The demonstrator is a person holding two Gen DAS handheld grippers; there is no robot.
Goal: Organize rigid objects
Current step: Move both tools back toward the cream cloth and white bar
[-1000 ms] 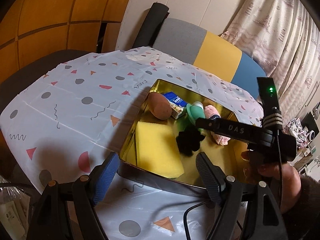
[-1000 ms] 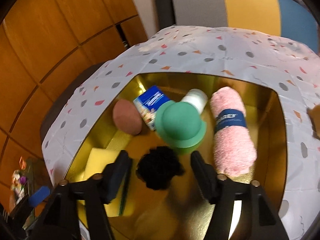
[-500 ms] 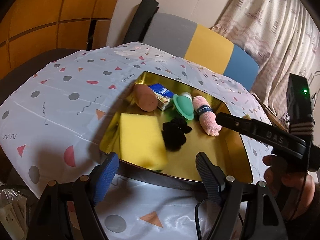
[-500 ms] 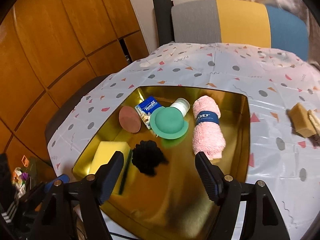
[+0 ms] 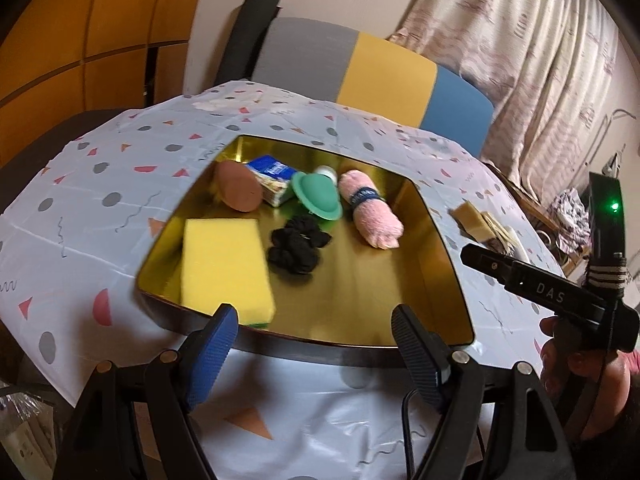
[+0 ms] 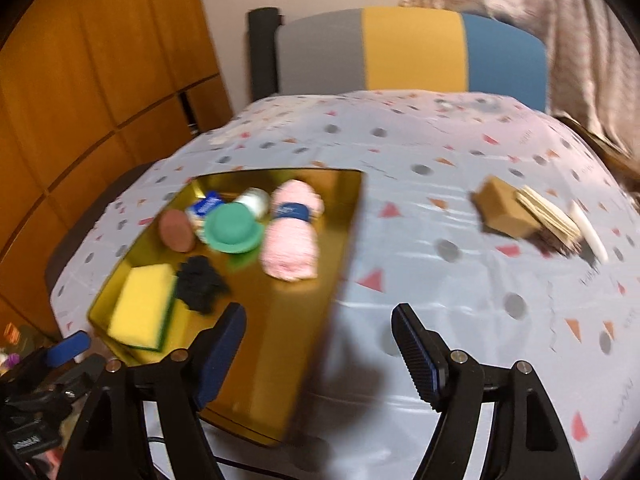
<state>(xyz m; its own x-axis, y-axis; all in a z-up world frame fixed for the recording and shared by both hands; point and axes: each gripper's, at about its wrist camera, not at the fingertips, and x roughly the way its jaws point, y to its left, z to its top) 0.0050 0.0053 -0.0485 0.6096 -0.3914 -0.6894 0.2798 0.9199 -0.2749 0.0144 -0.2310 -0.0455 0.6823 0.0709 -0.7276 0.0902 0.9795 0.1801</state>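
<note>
A gold tray (image 5: 442,240) on the patterned tablecloth holds a yellow sponge (image 5: 224,264), a black scrunchie (image 5: 298,246), a brown oval piece (image 5: 238,191), a blue tissue pack (image 5: 274,176), a green hat-shaped lid (image 5: 316,199) and a pink rolled towel (image 5: 370,216). My left gripper (image 5: 313,316) hangs open over the tray's near edge with nothing between its fingers. My right gripper (image 6: 319,314) is open and empty above the tray's right wall (image 6: 344,248). Farther right on the cloth lie a brown block (image 6: 502,210), a brush (image 6: 548,220) and a white stick (image 6: 588,232).
A chair with a grey, yellow and blue back (image 6: 412,48) stands behind the table, wooden panels (image 6: 100,60) are to the left and a curtain (image 5: 540,60) to the right. Bare tablecloth (image 6: 460,280) lies between the tray and the brush. A hand (image 5: 576,360) holds the right tool.
Both grippers pulled back from the tray. The right one swung to the right, so the tray now sits to its left and the block and brush came into view. Its jaws widened slightly.
</note>
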